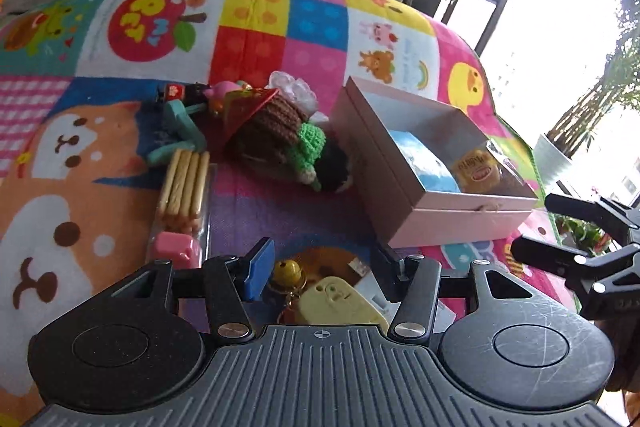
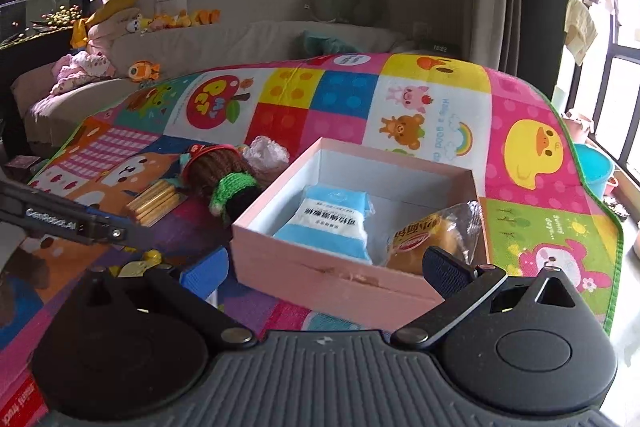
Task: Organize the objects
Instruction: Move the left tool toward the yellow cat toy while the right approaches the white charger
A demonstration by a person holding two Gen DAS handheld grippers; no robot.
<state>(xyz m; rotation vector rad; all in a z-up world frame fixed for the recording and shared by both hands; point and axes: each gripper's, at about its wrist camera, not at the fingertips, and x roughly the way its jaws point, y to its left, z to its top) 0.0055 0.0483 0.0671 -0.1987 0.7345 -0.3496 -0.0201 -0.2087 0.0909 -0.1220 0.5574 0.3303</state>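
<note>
Nearest the left wrist camera, a yellow keychain charm [image 1: 334, 301] with a small bell lies between the spread, empty fingers of the left claw [image 1: 320, 267]. The right claw [image 2: 326, 267] is likewise released, its fingers wide apart at the near wall of the pink box [image 2: 336, 277]. Inside that box sit a blue packet [image 2: 332, 223] and a wrapped bun [image 2: 428, 239] — side by side. On the patchwork play mat [image 1: 248, 47], left of the box, lie a crocheted doll [image 1: 280, 131] and a biscuit pack [image 1: 184, 183].
</note>
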